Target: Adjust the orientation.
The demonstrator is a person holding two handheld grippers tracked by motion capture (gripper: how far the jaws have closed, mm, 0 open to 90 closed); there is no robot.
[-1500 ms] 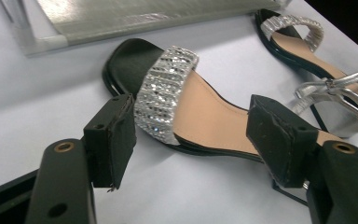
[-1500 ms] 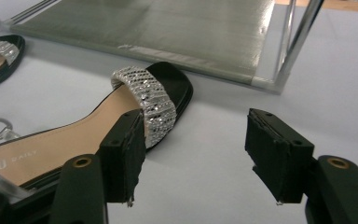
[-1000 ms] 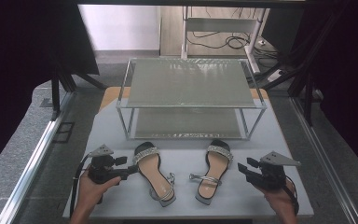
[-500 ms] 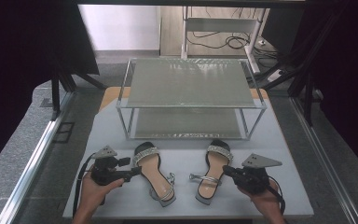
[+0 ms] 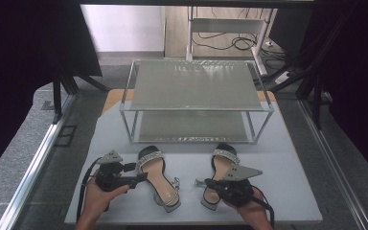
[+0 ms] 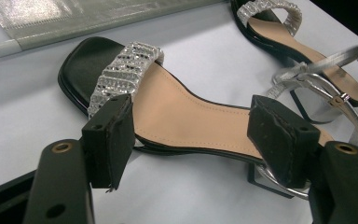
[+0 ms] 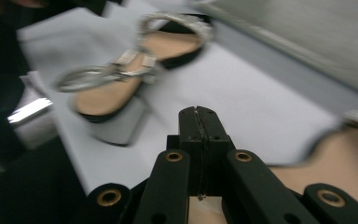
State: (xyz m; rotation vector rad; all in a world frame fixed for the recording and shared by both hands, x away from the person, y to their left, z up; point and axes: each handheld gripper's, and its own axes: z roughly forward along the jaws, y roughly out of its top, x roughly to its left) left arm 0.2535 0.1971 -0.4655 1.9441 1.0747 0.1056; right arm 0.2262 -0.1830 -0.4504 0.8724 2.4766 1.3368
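Two black sandals with glittery silver bands lie side by side on the grey table. My left gripper [image 5: 136, 172] [image 6: 196, 135] is open at the left sandal [image 5: 158, 179] [image 6: 186, 112], with its pads spread along the sole's near edge and not pressing on it. My right gripper [image 5: 206, 183] [image 7: 199, 116] is shut, pads flat together and nothing visible between them. It points left over the heel end of the right sandal [image 5: 223, 160] [image 7: 340, 158]. That sandal's silver ankle strap [image 6: 321, 63] lies close to its tip. The left sandal [image 7: 116, 88] looks blurred beyond it.
A two-level metal shoe rack [image 5: 196, 86] [image 6: 74, 18] stands just behind the sandals. The table's front edge [image 5: 191, 221] runs close under both hands. Bare tabletop [image 5: 292, 163] lies right of the right sandal. Cables and a stand are on the floor behind.
My right gripper has moved left from the table's right side to above the right sandal's heel. The left gripper and both sandals have stayed put.
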